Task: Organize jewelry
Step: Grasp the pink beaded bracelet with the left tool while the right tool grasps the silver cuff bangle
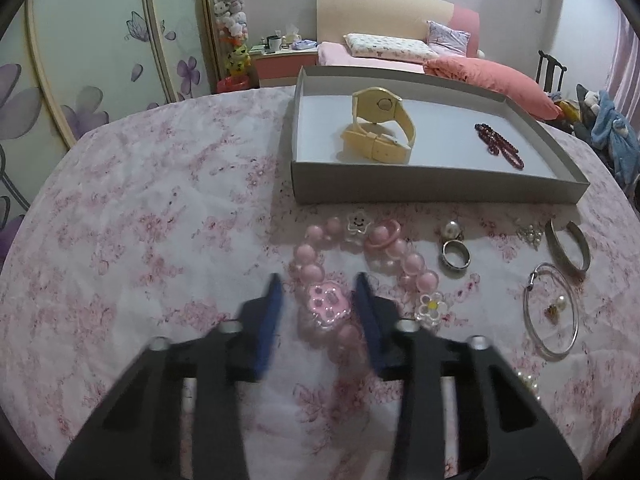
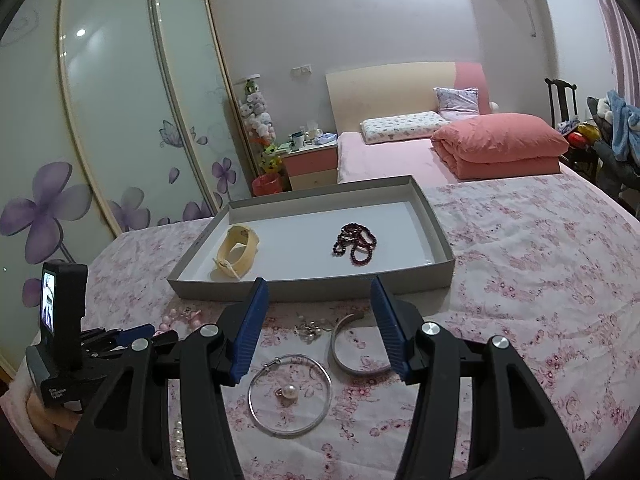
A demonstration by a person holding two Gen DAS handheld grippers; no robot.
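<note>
left claw (image 1: 318, 286) spread open, straddling pink bead bracelet (image 1: 320, 276); judging it light, floppy, slippery — pinching at paw charm (image 1: 329, 300). right claw (image 2: 318, 294) hanging open, empty.

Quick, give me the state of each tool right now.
Left tool: open, holding nothing, fingers either side of the pink bead bracelet.
Right tool: open, holding nothing, above the silver bangle.
</note>
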